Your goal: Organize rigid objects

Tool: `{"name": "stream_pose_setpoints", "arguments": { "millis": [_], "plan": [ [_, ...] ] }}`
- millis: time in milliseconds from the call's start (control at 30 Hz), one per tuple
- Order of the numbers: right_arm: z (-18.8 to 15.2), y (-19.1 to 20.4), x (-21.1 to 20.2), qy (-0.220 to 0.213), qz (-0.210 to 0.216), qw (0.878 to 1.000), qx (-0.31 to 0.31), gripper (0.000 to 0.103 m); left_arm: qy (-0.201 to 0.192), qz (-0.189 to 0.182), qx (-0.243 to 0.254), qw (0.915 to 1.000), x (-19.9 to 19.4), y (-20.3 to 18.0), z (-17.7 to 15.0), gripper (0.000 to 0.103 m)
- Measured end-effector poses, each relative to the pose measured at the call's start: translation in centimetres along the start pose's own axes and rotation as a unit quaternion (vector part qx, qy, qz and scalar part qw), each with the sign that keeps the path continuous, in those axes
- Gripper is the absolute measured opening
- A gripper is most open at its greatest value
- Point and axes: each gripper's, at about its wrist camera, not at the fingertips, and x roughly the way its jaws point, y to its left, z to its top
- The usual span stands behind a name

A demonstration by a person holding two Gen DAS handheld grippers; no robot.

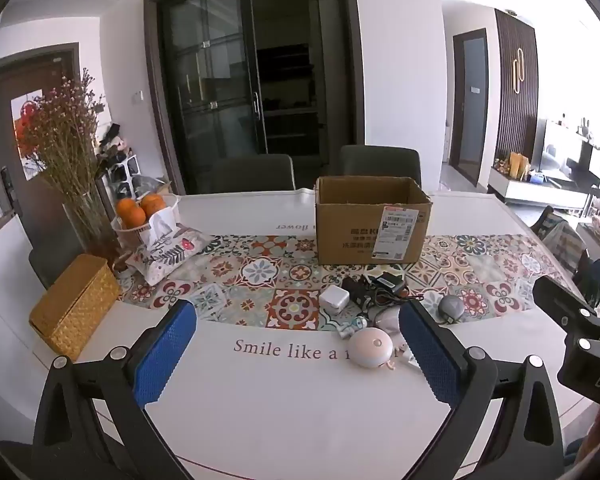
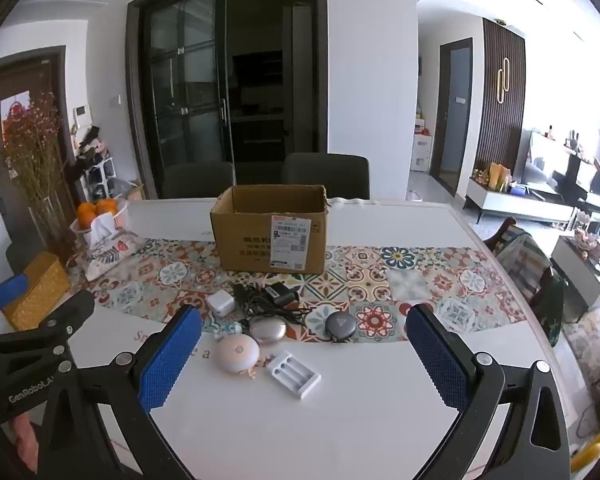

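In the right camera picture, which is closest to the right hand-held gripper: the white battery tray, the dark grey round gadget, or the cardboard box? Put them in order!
From the right hand-held gripper:
1. White battery tray, on the bare white table between its fingers.
2. Dark grey round gadget, farther back on the patterned runner.
3. Cardboard box, farthest, open, behind the gadget pile.

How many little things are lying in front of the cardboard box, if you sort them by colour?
White: 3, the plug cube, the round puck and the ridged tray.
Black: 1, the adapter with tangled cord.
Grey: 2, the dark disc and the silvery case.
Total: 6. A small pale-blue thing is too hidden to count.
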Motion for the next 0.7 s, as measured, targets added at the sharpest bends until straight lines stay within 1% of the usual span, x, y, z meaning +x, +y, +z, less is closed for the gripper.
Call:
{"name": "stream_pose_setpoints", "arguments": {
  "millis": [33, 133, 167, 333, 367, 600, 633, 700],
  "plan": [
    [0.0, 0.1, 0.1, 0.015, -0.005, 1.000, -0.009, 0.103, -0.006, 0.000, -0.003, 1.0000, -0.1, 0.0, 0.0, 0.103],
    [0.2, 0.6, 0.4, 0.018, -0.005, 1.000, -0.009, 0.103, -0.012, 0.003, -0.004, 0.9999, -0.4, 0.0, -0.1, 0.103],
    [0.1, 0.4, 0.1, 0.004, -0.001, 1.000, 0.000, 0.103, -0.014, 0.003, -0.003, 0.9999, -0.5, 0.0, -0.2, 0.103],
    [-0.3, 0.1, 0.0, 0.006, 0.004, 1.000, 0.007, 0.103, -0.021, 0.001, -0.003, 0.9998, -1.2, 0.0, -0.5, 0.103],
    [-0.4, 0.2, 0.3, 0.007, 0.005, 1.000, 0.008, 0.103, -0.012, -0.007, -0.002, 0.9999, -0.7, 0.2, 0.0, 0.103],
    [-0.4, 0.0, 0.5, 0.006, 0.009, 1.000, 0.012, 0.103, -0.016, -0.007, -0.002, 0.9999, -0.8, 0.2, 0.3, 0.103],
    [-0.4, -0.1, -0.2, 0.006, 0.008, 1.000, 0.012, 0.103, -0.015, -0.008, -0.002, 0.9999, -0.7, 0.3, 0.3, 0.103],
    [-0.4, -0.1, -0.2, 0.005, 0.010, 1.000, 0.013, 0.103, -0.016, -0.008, -0.001, 0.9998, -0.7, 0.2, 0.3, 0.103]
  ]
}}
